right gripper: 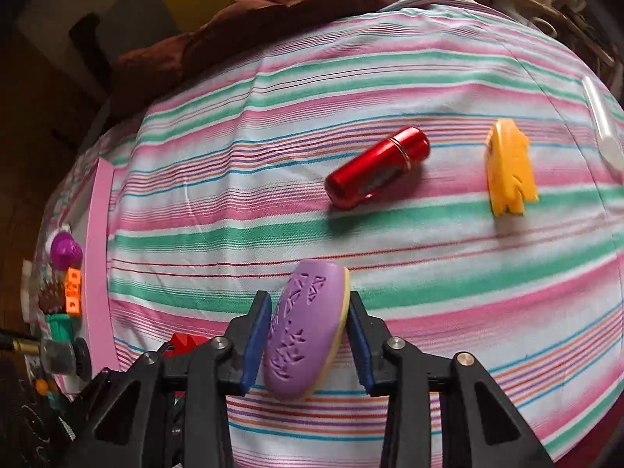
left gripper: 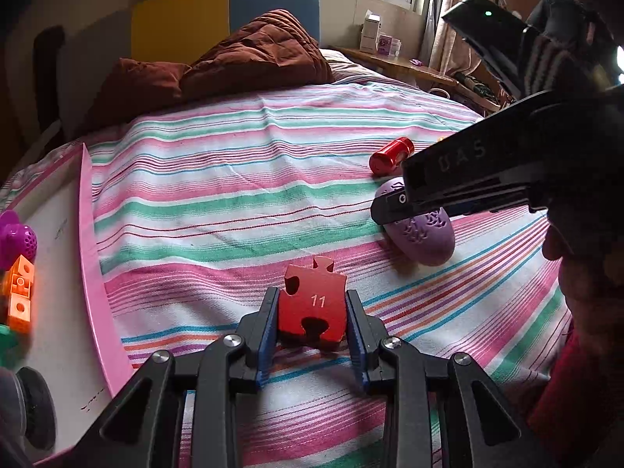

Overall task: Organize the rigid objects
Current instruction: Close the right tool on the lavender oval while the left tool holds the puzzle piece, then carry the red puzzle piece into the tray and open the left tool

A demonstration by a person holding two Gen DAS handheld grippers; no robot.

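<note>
Only the right wrist view shows the yellow piece [right gripper: 511, 167] (beside the red cylinder [right gripper: 377, 167]).

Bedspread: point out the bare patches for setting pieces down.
The bedspread lies bare between the pink tray and the red cylinder, up to the brown quilt. Crowded: the right side, holding cylinder and yellow piece; the tray's toy cluster.
</note>
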